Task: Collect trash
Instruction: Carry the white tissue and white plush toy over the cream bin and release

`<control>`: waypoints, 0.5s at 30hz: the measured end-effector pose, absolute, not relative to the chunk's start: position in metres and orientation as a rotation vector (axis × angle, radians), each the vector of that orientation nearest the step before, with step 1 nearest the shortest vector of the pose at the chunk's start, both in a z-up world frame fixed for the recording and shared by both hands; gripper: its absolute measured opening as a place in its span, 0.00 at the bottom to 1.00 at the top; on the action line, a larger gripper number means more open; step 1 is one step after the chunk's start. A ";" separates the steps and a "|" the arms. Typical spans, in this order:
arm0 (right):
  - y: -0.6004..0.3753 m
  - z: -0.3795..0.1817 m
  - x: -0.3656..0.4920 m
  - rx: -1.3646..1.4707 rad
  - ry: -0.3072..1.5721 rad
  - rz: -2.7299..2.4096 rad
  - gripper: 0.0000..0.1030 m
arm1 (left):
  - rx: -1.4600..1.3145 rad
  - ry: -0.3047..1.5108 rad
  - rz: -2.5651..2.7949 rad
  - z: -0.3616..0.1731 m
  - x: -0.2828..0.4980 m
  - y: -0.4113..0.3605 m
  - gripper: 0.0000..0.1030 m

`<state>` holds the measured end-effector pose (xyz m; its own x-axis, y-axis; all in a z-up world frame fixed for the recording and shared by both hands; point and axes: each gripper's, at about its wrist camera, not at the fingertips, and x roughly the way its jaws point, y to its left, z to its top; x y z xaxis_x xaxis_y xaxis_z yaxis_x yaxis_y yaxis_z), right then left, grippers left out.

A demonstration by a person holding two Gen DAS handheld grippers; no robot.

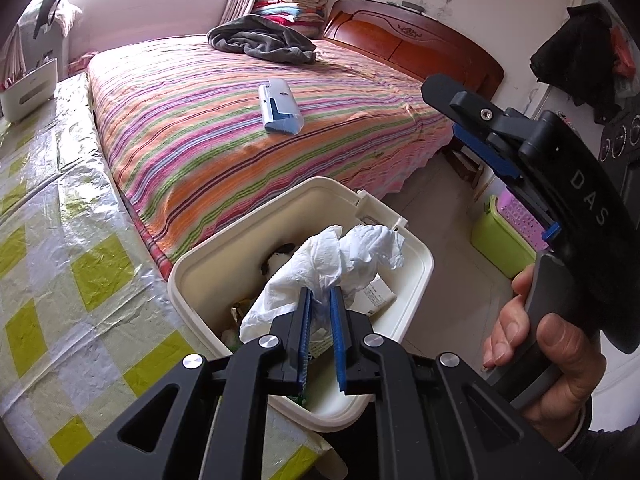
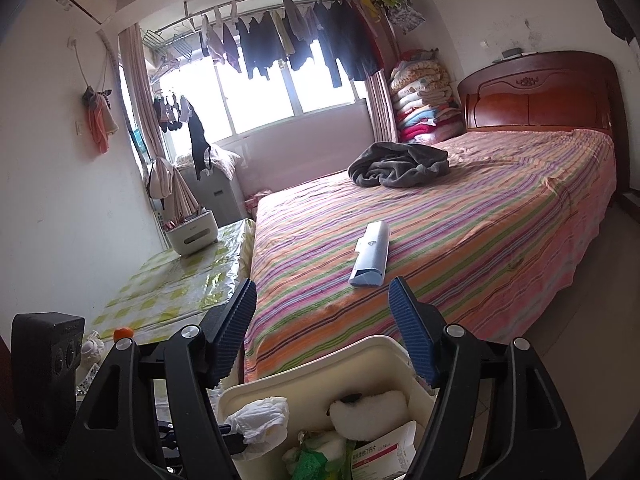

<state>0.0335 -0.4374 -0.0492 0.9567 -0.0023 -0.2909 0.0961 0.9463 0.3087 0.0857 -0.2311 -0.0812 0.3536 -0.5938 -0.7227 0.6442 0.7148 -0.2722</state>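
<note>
Two grippers work above one cream trash bin (image 1: 420, 264), which sits at the near edge of the scene between the striped bed (image 1: 240, 128) and the table under the checked plastic cover (image 1: 60, 260). The bin is open and already contains waste: a white fluffy item with a dark spot (image 2: 372, 412), green packaging (image 2: 316, 456) and a white medicine box (image 2: 384, 448). The left gripper (image 1: 320, 300) has its jaws closed on a crumpled white tissue (image 1: 340, 260), and the wad hangs directly over the bin opening, above the contents and not yet resting on them. The right gripper (image 2: 324, 328) has its jaws spread wide with nothing between them; it hovers over the far rim of the bin, facing the bed. Judged from this layout, the step in hand is the deposit of the tissue. The next move calls for parting the left jaws while the wad remains inside the rim line, so that it falls into the bin and not onto the table cover. A blue and white case (image 1: 280, 108) lies on the bed, well apart from the bin; whether it counts as trash cannot be told. Legible writing: the letters "DAS" appear on the right gripper's body in the left wrist view. The medicine box carries Chinese characters and the figure "14"; the remaining print is too small to read.
</note>
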 end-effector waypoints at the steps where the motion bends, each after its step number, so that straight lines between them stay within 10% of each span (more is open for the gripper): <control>1: -0.437 -0.049 0.034 0.325 0.293 -0.049 0.66 | 0.070 0.907 -0.798 -0.081 0.085 -0.232 0.13; 5: -0.435 -0.049 0.035 0.323 0.294 -0.049 0.66 | 0.072 0.886 -0.774 -0.079 0.081 -0.231 0.74; 15: -0.427 -0.045 0.040 0.329 0.294 -0.021 0.66 | 0.006 0.826 -0.680 -0.062 0.087 -0.191 0.75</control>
<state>0.0403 -0.4270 -0.0454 0.9572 0.0268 -0.2881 0.0682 0.9467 0.3149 0.0875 -0.1911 -0.0619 0.4806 -0.5552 -0.6788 0.5598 0.7901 -0.2498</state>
